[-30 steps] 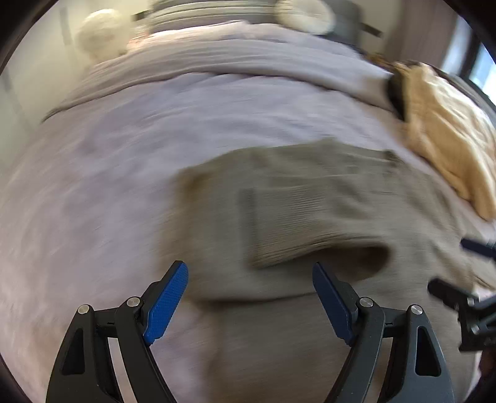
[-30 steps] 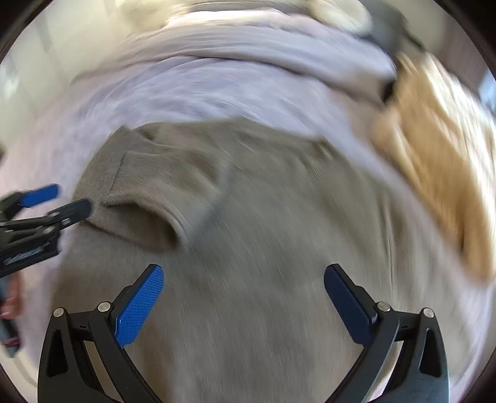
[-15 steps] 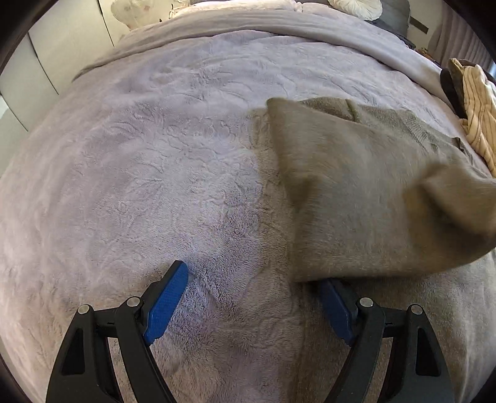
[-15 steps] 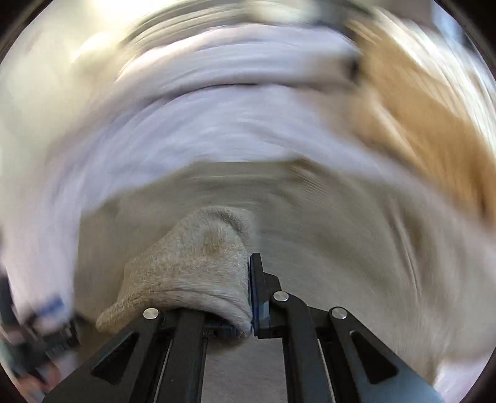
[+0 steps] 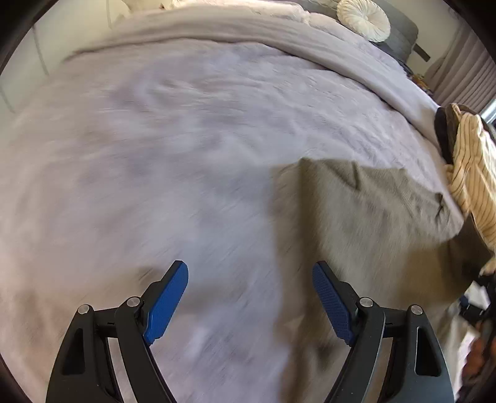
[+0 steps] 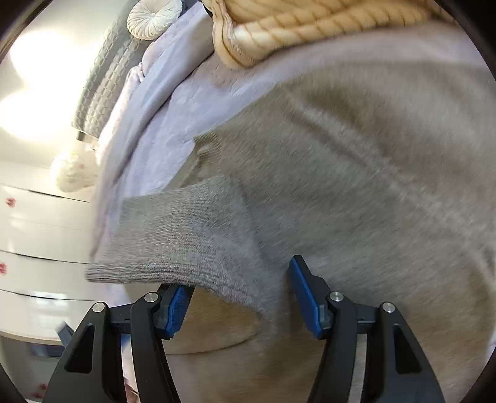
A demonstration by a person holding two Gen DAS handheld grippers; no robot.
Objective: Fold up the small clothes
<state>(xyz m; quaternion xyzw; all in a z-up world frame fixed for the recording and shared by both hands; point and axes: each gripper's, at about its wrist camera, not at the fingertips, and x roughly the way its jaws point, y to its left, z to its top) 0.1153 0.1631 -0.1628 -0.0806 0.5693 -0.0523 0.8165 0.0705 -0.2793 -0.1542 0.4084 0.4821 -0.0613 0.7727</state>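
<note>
Right gripper (image 6: 240, 297) jaws just reopening, letting the grey sweater's cuff (image 6: 173, 245) drop folded; left gripper (image 5: 249, 305) spread, empty

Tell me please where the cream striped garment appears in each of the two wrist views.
Left wrist view: the cream striped garment lies at the right edge, just beyond the grey-brown sweater.
Right wrist view: it is at the top, right of centre, beyond the same sweater.
Shared landmark: the round white pleated cushion, top right in the left view, top left in the right view.
</note>
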